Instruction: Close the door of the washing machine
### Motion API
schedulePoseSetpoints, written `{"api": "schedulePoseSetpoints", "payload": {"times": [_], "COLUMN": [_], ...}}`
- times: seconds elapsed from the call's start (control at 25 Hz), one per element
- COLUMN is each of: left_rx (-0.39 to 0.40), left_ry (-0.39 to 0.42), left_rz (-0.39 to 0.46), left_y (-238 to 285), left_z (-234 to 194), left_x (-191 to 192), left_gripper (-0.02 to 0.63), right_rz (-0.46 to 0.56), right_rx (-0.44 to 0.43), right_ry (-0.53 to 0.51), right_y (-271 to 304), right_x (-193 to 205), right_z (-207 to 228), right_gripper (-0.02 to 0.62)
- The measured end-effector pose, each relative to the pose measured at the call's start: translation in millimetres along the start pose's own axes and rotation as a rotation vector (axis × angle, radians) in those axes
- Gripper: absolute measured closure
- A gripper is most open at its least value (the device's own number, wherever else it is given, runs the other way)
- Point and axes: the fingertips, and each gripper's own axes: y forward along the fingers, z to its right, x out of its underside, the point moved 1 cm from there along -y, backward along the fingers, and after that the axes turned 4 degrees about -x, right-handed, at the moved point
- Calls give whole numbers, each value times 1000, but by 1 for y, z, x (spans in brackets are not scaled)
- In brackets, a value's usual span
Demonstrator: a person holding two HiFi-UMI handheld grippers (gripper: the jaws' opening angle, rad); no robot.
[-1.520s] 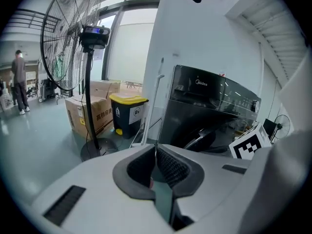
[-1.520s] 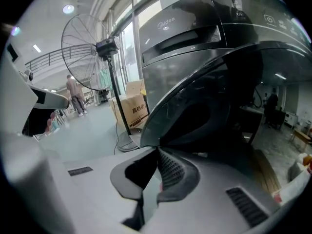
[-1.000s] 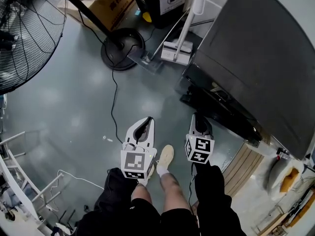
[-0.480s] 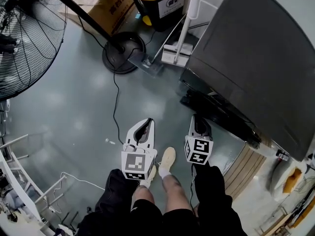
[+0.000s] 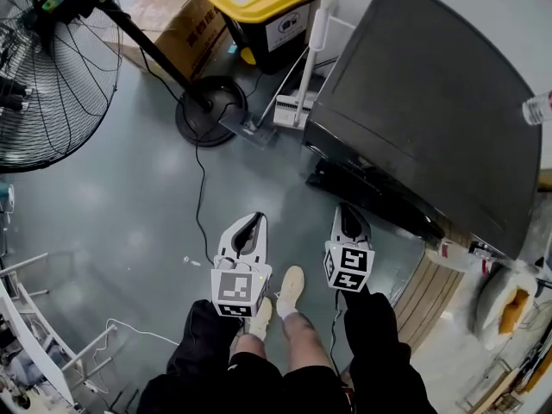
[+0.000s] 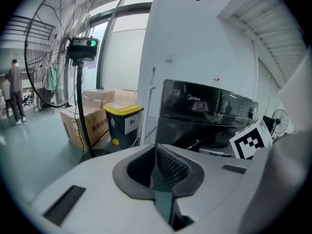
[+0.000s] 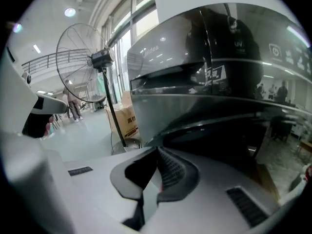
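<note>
The dark grey washing machine (image 5: 431,110) fills the right of the head view. Its door (image 5: 371,198) stands out low from the front, toward the floor. My left gripper (image 5: 258,217) hangs over the floor to the left of the door, jaws together with nothing between them. My right gripper (image 5: 348,207) is just short of the door's near edge, also shut and empty; touch cannot be told. In the left gripper view the machine (image 6: 209,111) stands ahead to the right beyond the left gripper (image 6: 157,150). The machine (image 7: 219,82) looms close over the right gripper (image 7: 158,152).
A big standing fan (image 5: 52,76) with round base (image 5: 211,110) is at far left, its cable (image 5: 200,197) running across the floor. A cardboard box (image 5: 177,28), a yellow-lidded bin (image 5: 263,7) and a white mop (image 5: 293,106) stand behind. Wooden slats (image 5: 431,291) lie at right.
Both grippers have lifted a little and stay shut. The head view has shifted, so more of the machine's top and the bin now shows.
</note>
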Motion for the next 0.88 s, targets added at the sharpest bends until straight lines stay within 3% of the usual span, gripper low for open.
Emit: {"api": "schedulePoseSetpoints", "payload": {"times": [0.32, 0.88], "left_rx": [49, 151], "left_ry": [44, 130], "left_rz": [97, 258], "left_y": [-68, -252], "left_z": [20, 65], "left_x": [-61, -153], "left_gripper": [575, 575], "right_rz": [100, 297], "right_rx": [34, 39], "right_ry": [11, -36], "right_y": [-81, -288], "right_x": [-59, -162], "right_z": [-19, -90], "right_gripper": [578, 578]}}
